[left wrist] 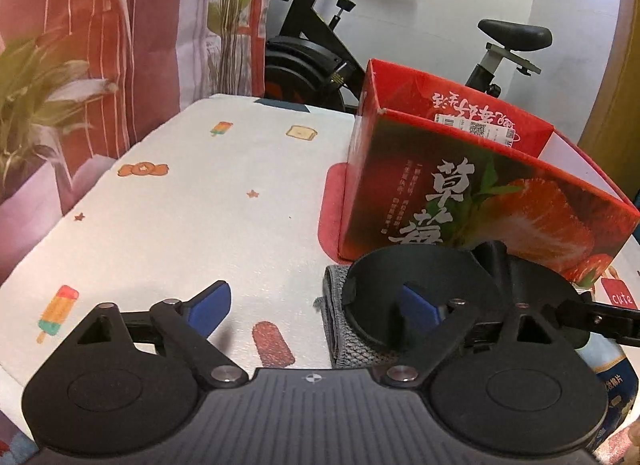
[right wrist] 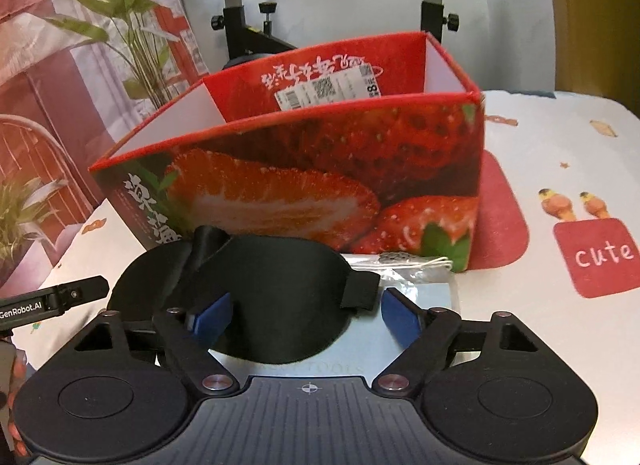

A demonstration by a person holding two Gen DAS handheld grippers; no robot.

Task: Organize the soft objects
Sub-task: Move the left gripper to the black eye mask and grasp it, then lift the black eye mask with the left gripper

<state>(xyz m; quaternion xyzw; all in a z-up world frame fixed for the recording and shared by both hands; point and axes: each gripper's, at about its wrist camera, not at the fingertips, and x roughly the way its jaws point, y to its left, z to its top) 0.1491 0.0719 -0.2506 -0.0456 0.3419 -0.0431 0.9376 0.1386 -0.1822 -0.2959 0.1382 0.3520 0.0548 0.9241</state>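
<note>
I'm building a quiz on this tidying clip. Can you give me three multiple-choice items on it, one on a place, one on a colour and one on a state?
1. Where does the black eye mask lie?
A. inside the box
B. on the table in front of the box
C. on the exercise bike

2. What colour are the pads on the fingers of the right gripper?
A. blue
B. yellow
C. white

3. In what state is the strawberry box?
A. closed with a lid
B. lying on its side
C. open at the top

Answers:
1 B, the mask rests below the box's front wall.
2 A, both pads show blue.
3 C, its inner walls and a label are visible from above.
</note>
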